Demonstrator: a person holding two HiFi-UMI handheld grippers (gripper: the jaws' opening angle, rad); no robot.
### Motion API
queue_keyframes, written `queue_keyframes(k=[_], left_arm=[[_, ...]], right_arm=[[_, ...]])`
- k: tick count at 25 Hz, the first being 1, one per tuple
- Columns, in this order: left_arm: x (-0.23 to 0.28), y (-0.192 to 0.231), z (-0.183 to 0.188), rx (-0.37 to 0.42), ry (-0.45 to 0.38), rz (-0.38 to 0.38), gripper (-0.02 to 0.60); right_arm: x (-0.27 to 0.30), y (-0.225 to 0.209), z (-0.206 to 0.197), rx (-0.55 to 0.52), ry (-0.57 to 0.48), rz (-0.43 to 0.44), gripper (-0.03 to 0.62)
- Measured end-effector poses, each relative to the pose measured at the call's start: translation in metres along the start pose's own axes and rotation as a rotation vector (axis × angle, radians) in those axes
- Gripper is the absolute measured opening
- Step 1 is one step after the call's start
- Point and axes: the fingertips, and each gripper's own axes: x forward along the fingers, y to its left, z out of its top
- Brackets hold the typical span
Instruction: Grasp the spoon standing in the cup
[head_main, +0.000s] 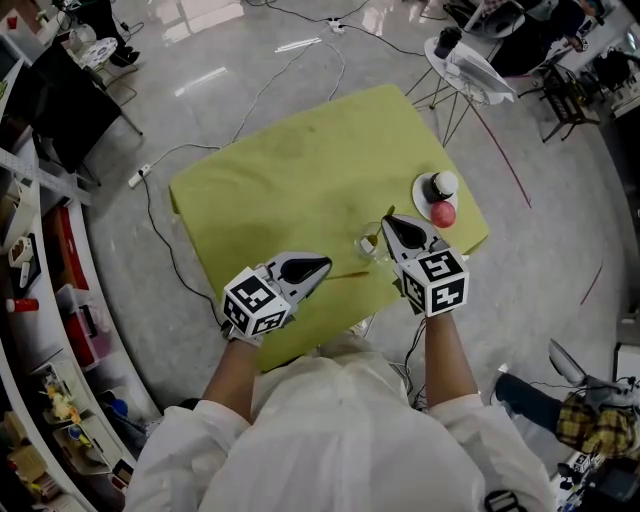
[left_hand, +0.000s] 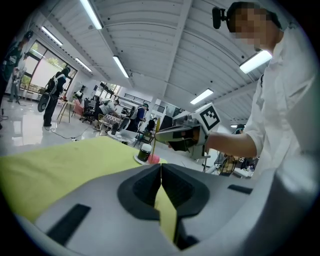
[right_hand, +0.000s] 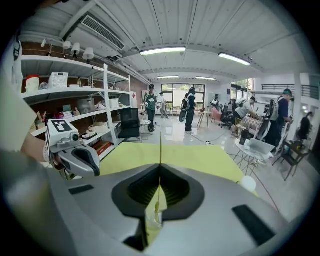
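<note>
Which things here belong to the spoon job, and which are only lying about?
For the job: spoon, clamped in the right gripper; clear cup.
Lying about: white plate, dark jar, red ball, yellow-green cloth; left gripper, shut and empty.

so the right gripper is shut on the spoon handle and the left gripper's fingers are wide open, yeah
Not quite. The left gripper has its fingers closed together with nothing between them, as the left gripper view shows. The rest holds: the right gripper is shut on the thin spoon handle.
</note>
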Motion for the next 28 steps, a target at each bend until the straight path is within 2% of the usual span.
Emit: queue_keyframes(k=[8, 16, 23, 28], left_arm=[[-0.014, -0.004, -0.005, 0.006, 0.003, -0.011, 0.005], [-0.028, -0.009, -0.013, 0.012, 0.016, -0.021, 0.005], [-0.039, -0.011, -0.021, 0.022, 0.031, -0.032, 0.005], [-0.047, -0.012, -0.029, 0.022, 0.049, -0.043, 0.005]], right_arm=[[-0.007, 0.021, 0.009, 0.02, -0.042, -0.004, 0.008], [-0.007, 0.045, 0.002, 0.09, -0.063, 0.022, 0.008], [0.001, 0.067, -0.03, 0.208, -0.05, 0.045, 0.008], [0.006, 0.08, -0.052, 0.337, -0.063, 0.061, 0.008]])
